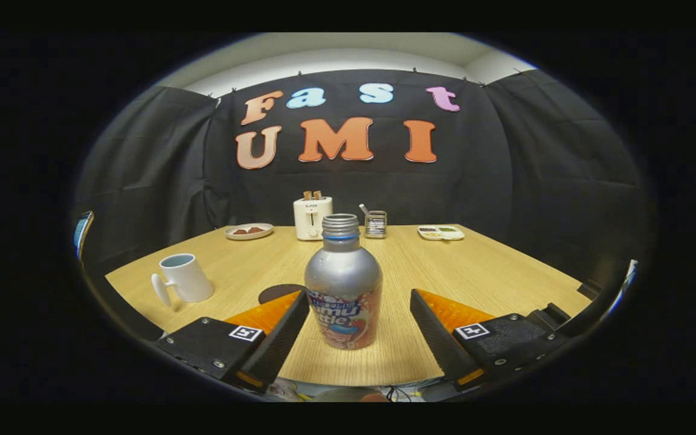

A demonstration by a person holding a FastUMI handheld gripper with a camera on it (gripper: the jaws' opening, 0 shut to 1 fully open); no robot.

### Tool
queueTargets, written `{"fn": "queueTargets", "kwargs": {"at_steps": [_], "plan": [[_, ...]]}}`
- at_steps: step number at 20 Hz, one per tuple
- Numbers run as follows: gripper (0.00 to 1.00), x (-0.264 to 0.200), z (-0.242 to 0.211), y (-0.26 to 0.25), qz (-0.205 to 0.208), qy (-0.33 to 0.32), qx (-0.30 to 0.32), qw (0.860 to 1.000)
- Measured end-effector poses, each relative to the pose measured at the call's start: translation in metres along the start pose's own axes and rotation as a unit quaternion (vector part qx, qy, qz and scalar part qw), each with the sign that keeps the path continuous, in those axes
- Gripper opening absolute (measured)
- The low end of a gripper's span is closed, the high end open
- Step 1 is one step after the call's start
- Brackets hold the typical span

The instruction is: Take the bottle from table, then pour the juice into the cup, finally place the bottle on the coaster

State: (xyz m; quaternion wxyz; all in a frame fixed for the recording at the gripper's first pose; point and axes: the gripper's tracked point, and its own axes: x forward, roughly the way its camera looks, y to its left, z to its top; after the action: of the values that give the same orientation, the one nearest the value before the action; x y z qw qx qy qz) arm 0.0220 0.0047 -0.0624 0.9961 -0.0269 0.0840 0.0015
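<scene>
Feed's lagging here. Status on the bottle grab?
Hand-held gripper open, fingers either side of the bottle, not touching. Bottle upright, uncapped. Coaster behind left finger, cup farther left. Nothing blocking.

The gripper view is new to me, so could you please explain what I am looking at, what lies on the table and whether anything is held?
This is a fisheye camera riding on a handheld two-finger gripper, looking forward along its fingers. The fingers are open. An uncapped metal bottle stands upright on the wooden table between them, close to one finger; I cannot tell if it touches. Nothing is gripped yet. Beside the bottle lies a dark round coaster, partly hidden by a finger, and beyond that a white cup. At the far edge stand a plate, a toaster, a small wire holder and a tray.
</scene>
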Motion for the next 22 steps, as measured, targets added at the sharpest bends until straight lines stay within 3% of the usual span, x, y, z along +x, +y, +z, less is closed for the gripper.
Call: {"fn": "queueTargets", "kwargs": {"at_steps": [15,19,20,22], "plan": [[1.0,0.028,-0.03,0.016,0.018,0.05,0.015,0.998],[0.89,0.032,-0.031,0.019,0.012,0.055,0.007,0.998],[0.82,0.031,-0.03,0.018,0.01,0.055,0.01,0.998],[0.79,0.034,-0.032,0.021,0.005,0.062,0.011,0.998]]}}
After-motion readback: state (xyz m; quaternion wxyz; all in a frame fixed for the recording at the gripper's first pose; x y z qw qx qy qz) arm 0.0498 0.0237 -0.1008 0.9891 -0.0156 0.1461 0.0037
